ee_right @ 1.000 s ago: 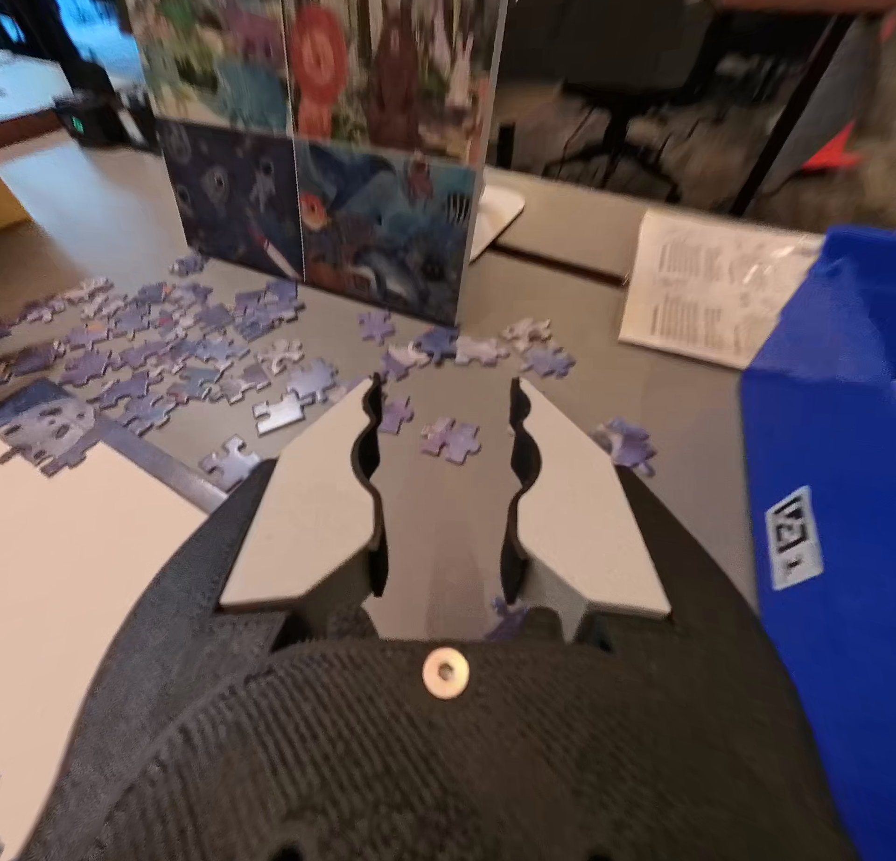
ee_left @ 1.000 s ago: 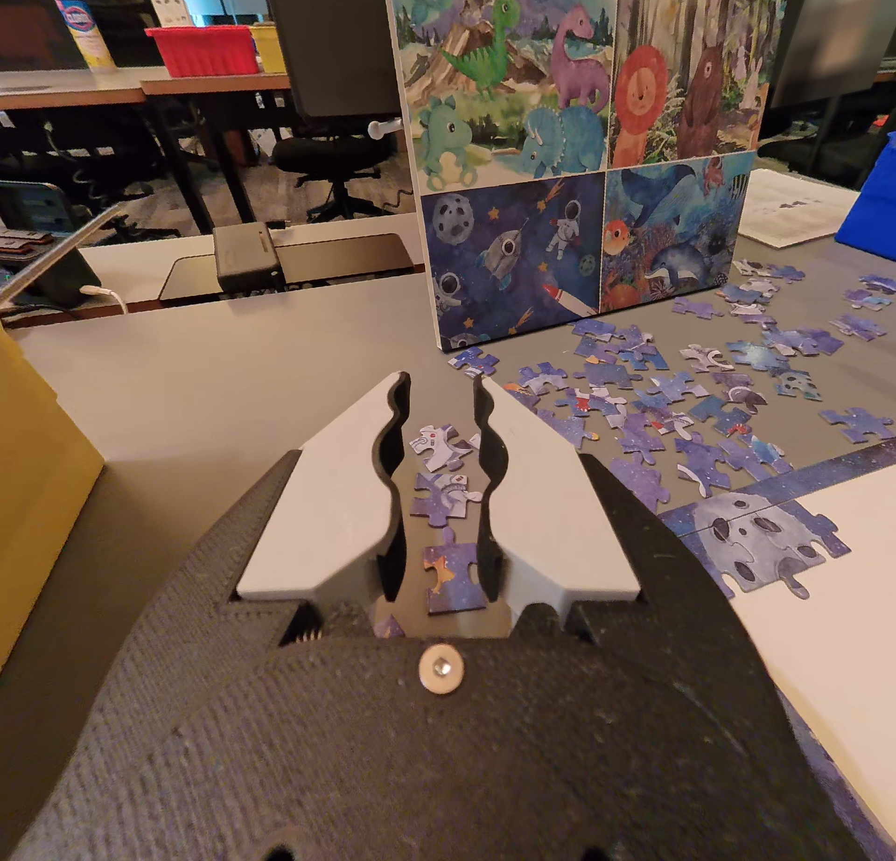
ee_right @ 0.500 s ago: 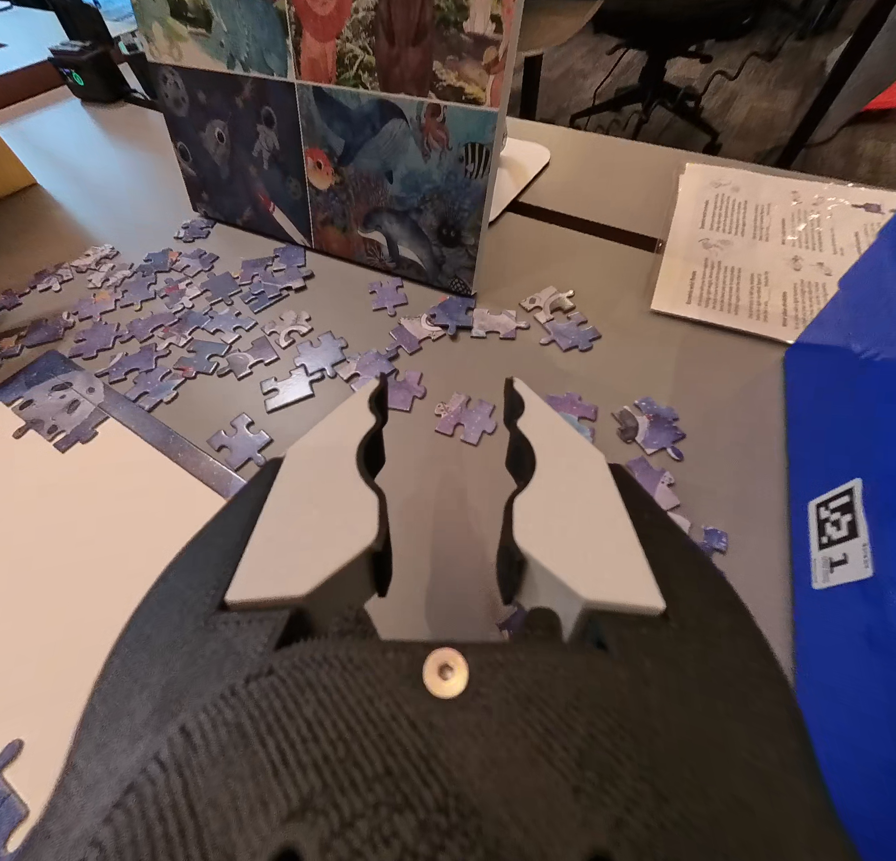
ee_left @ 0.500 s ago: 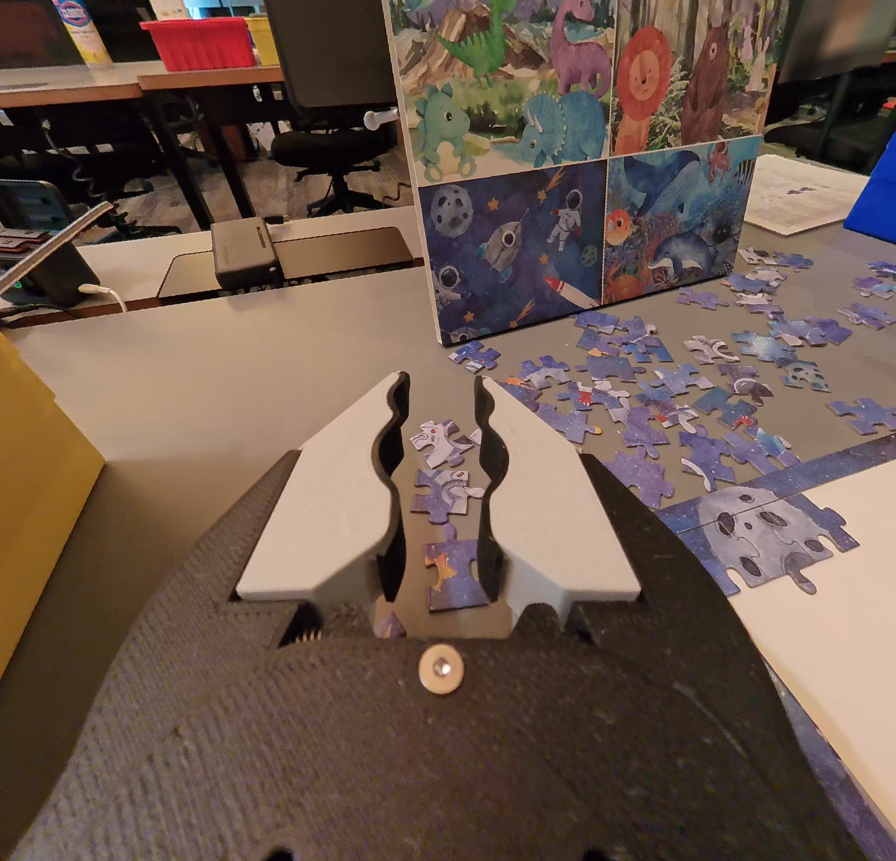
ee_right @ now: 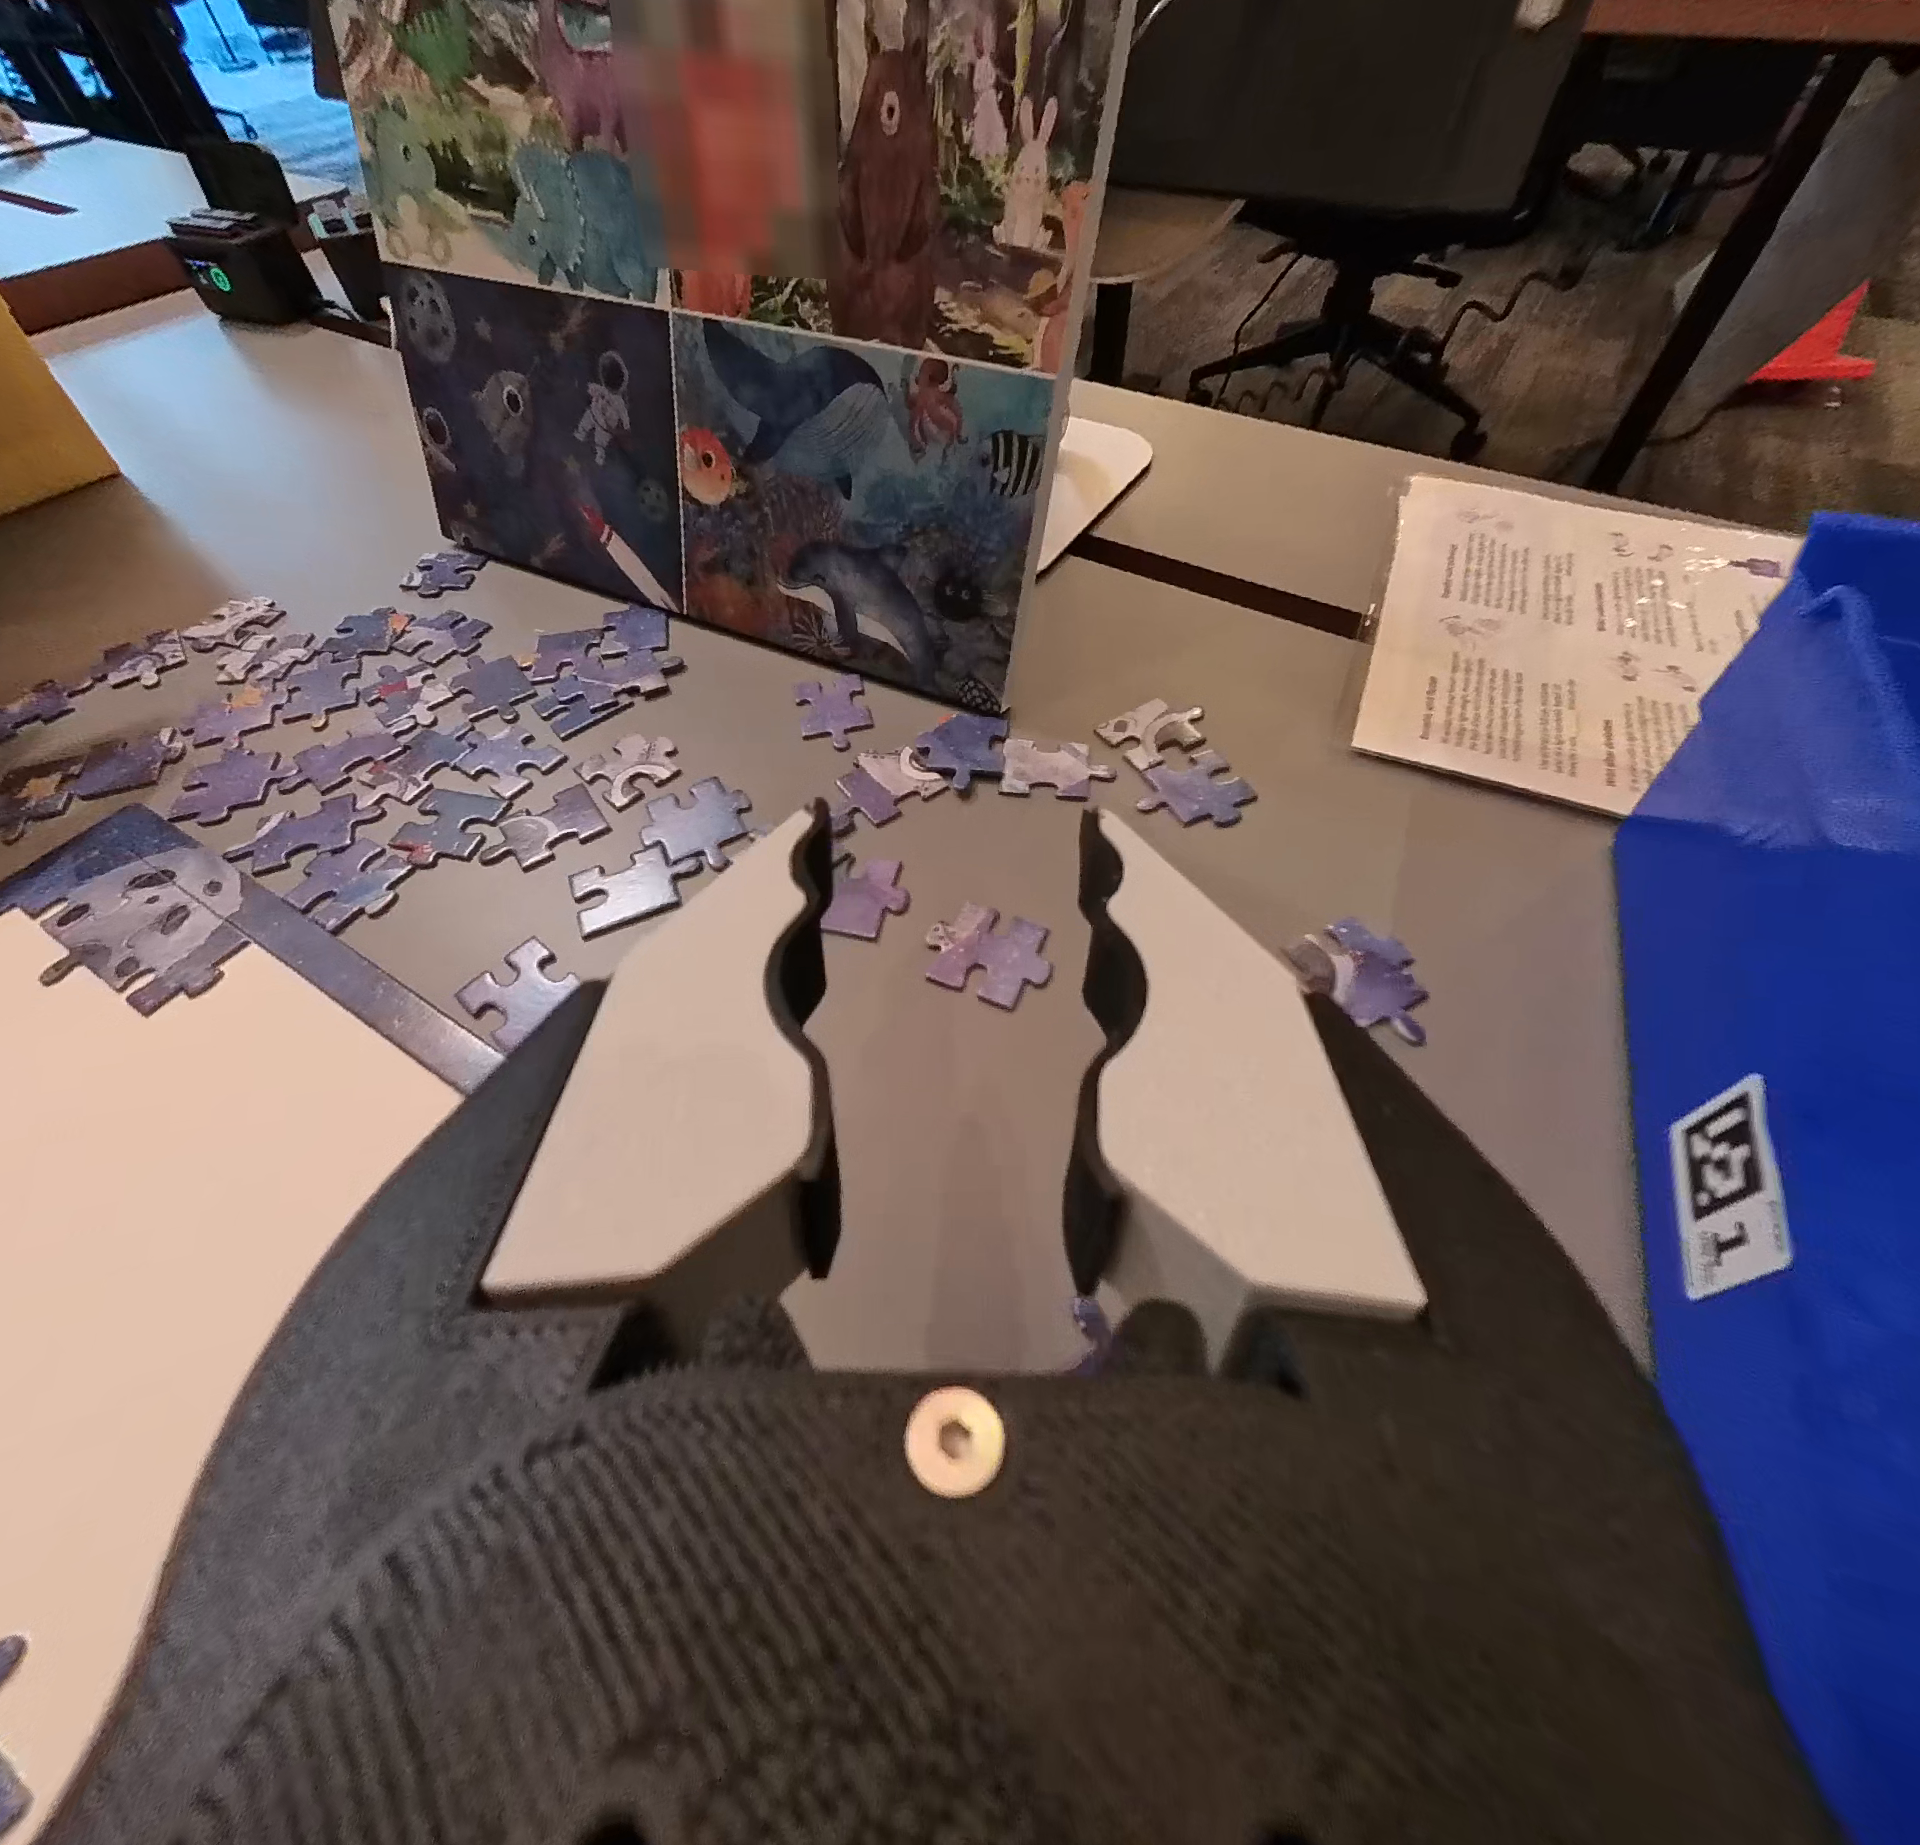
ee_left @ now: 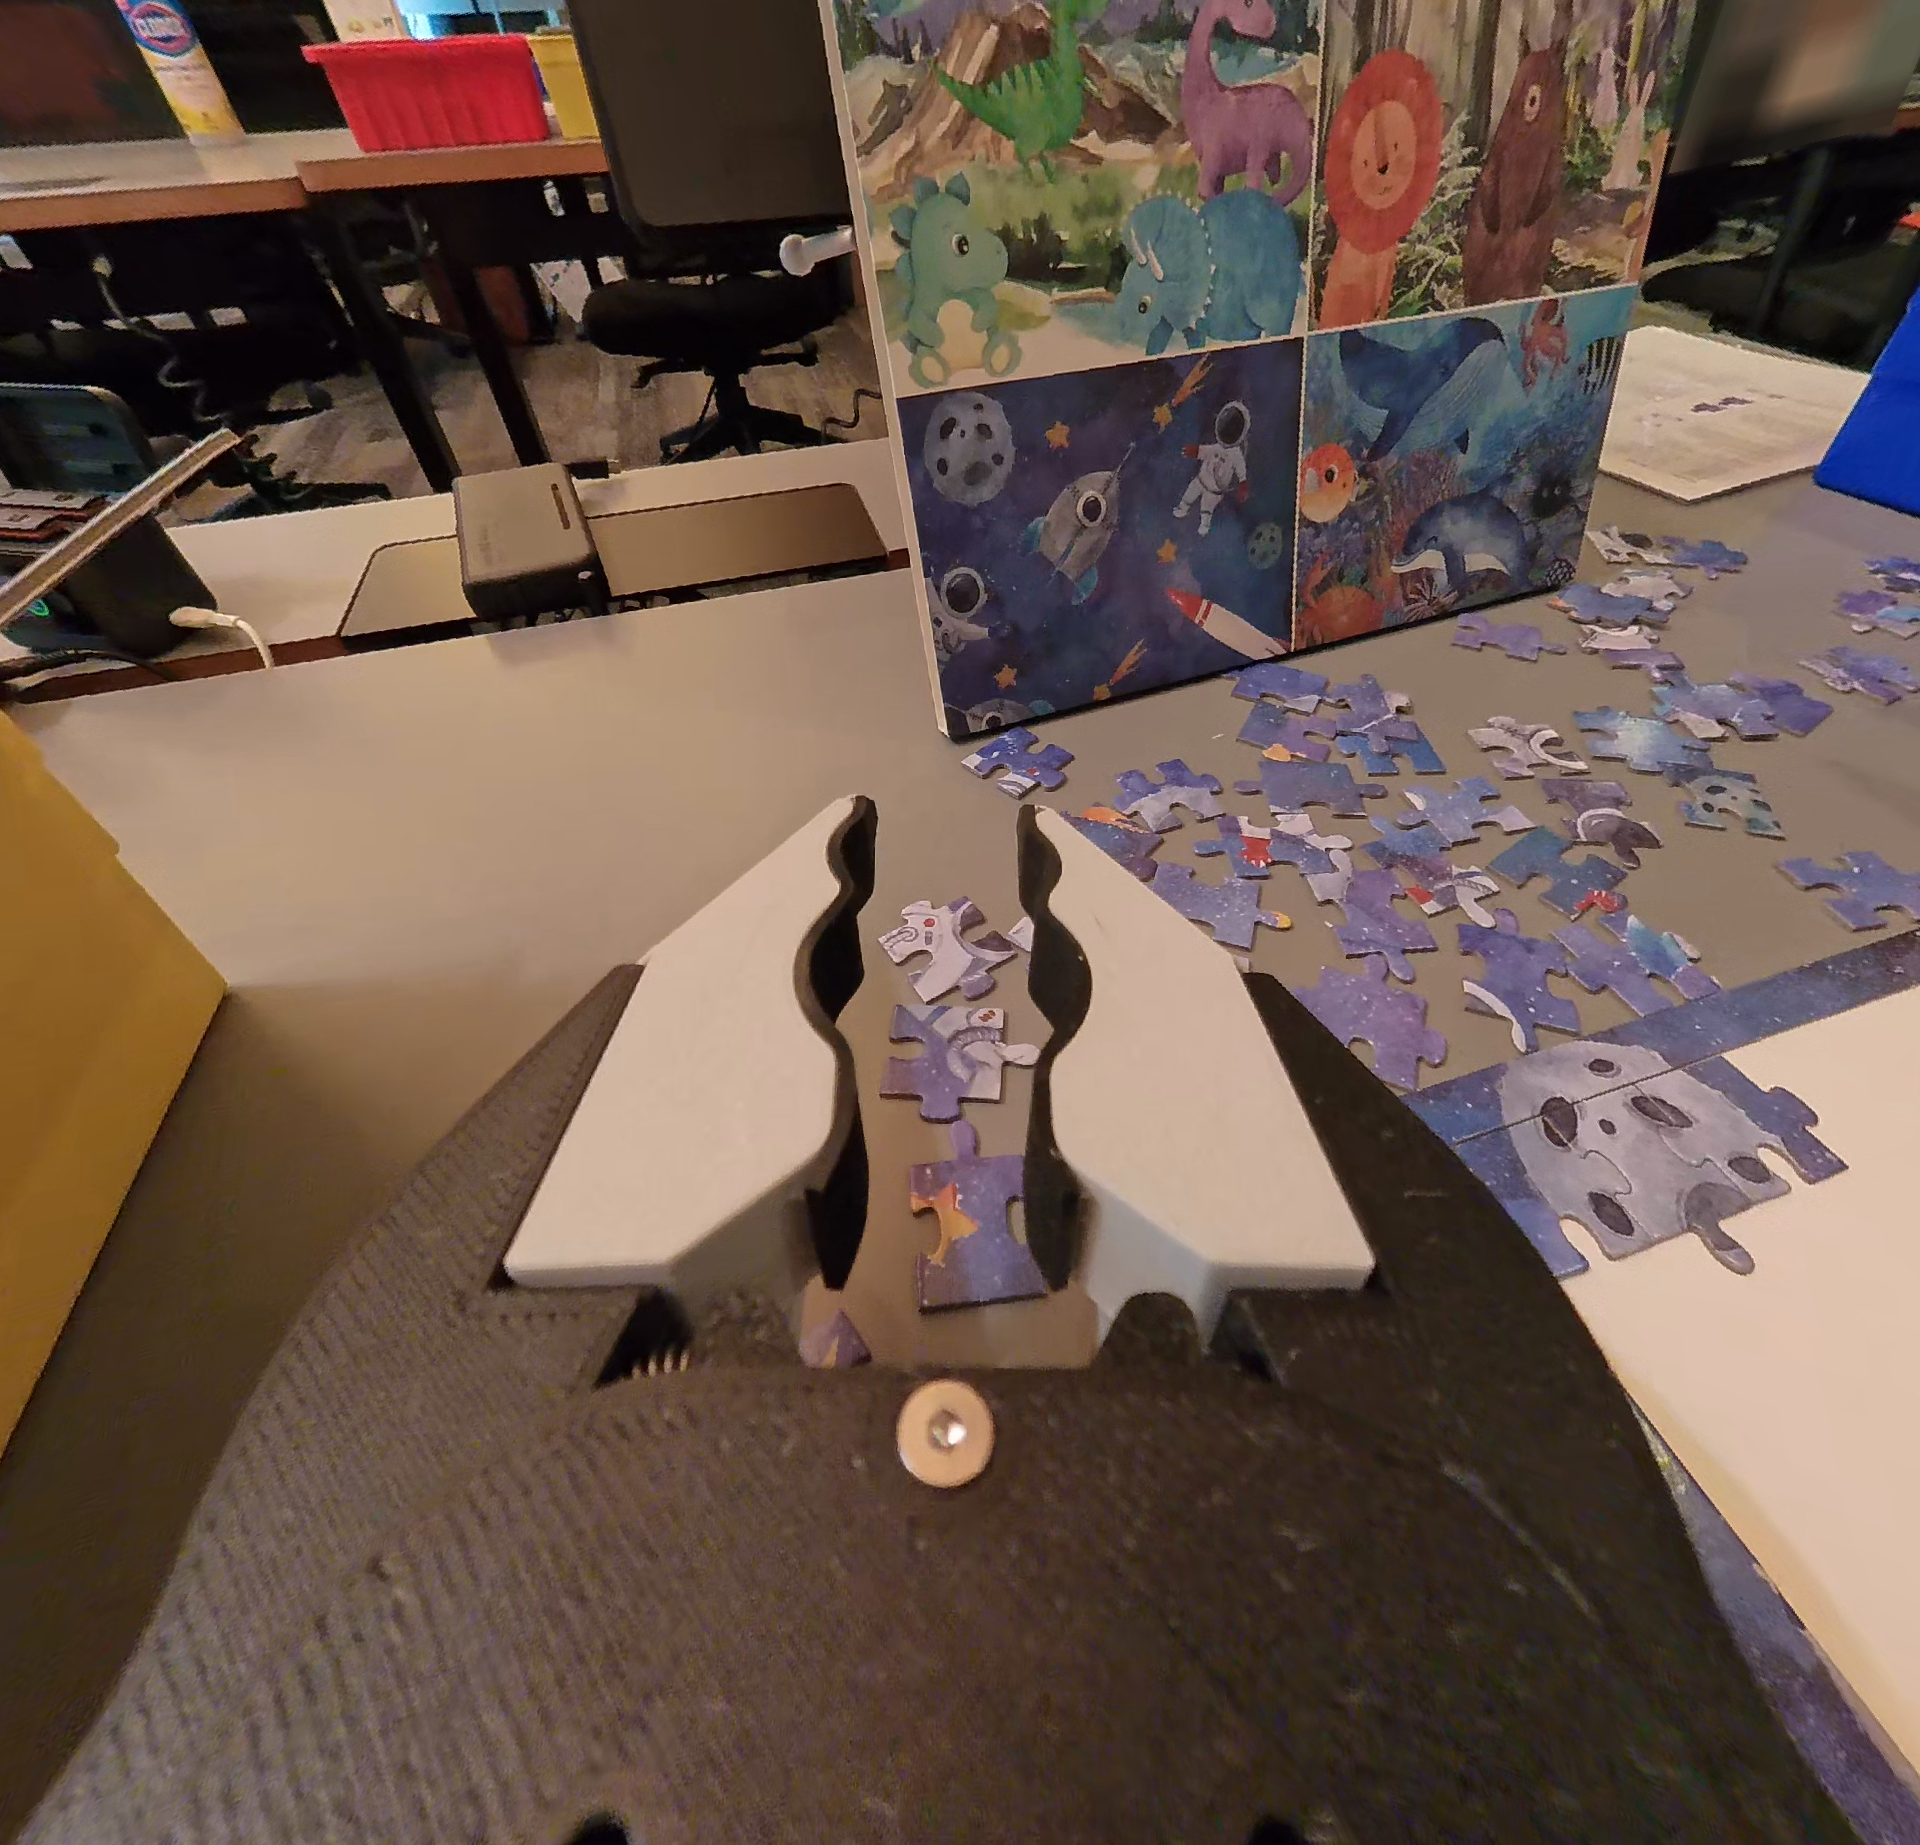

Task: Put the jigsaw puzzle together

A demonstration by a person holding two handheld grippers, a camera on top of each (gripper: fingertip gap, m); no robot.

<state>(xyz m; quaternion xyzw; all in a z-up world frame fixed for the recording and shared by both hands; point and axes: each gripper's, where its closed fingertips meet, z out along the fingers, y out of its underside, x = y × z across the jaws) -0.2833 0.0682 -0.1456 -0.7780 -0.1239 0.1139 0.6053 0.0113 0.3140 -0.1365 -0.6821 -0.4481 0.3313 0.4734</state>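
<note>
The picture box (ee_right: 727, 341) is cut off at the top. My left gripper (ee_left: 945, 829) hangs narrowly parted above three loose puzzle pieces (ee_left: 956, 1063), gripping none. My right gripper (ee_right: 951, 829), spread wider, hovers bare over a purple piece (ee_right: 987, 954).

Loose blue-purple puzzle pieces all over the grey table

The puzzle pieces (ee_right: 436, 756) lie flat and scattered in front of the upright picture box (ee_right: 727, 341); a few joined moon pieces (ee_left: 1621, 1141) sit on the white board's (ee_left: 1787, 1380) corner.
</note>
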